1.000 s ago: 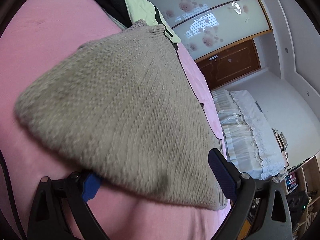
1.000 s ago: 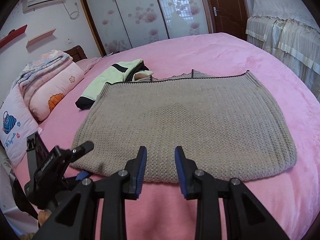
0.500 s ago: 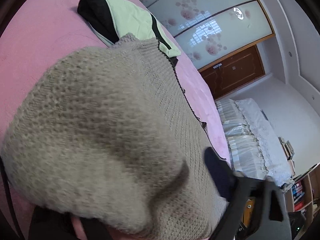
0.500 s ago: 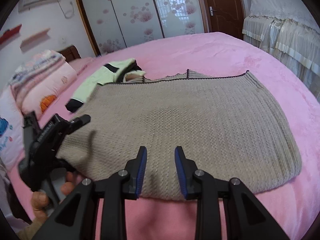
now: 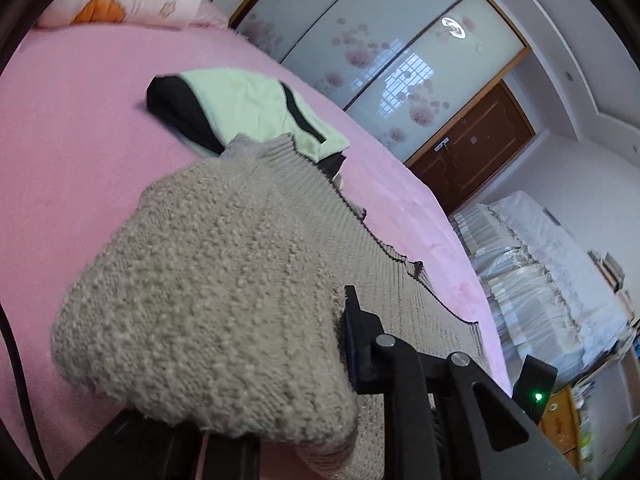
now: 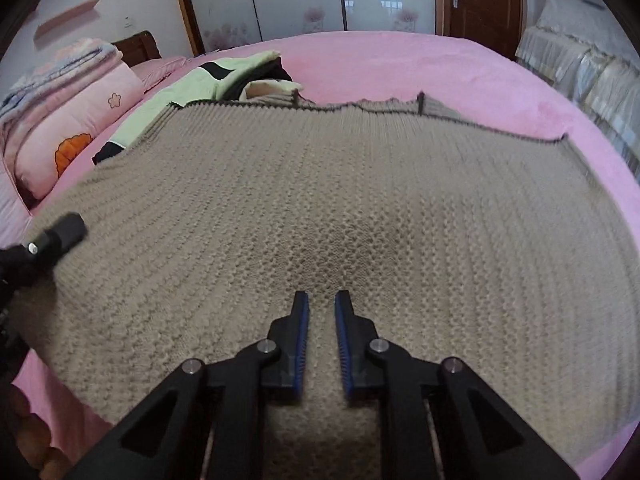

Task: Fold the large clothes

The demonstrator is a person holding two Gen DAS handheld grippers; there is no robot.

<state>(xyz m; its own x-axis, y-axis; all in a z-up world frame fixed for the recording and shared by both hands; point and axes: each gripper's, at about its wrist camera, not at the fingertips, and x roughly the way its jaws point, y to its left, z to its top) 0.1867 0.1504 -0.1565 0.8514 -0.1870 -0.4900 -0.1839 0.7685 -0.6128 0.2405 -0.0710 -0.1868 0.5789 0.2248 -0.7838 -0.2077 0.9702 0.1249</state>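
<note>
A beige knitted sweater lies spread flat on the pink bed. In the left wrist view its near corner is bunched up and raised off the bed. My left gripper is closing on that corner. One black finger presses against the fabric; the other is hidden under it. In the right wrist view that gripper's finger shows at the sweater's left corner. My right gripper hangs low over the sweater's near edge. Its jaws are closing to a narrow gap, with no fabric pinched between them.
A light green and black garment lies crumpled past the sweater's far left corner. Pink pillows and folded quilts are stacked at the left. A hand shows at the lower left. Wardrobe doors and cloth-covered furniture stand beyond the bed.
The left gripper went from wide open to closed on the sweater's corner and lifted it. The right gripper moved forward and down over the sweater, and its jaws narrowed.
</note>
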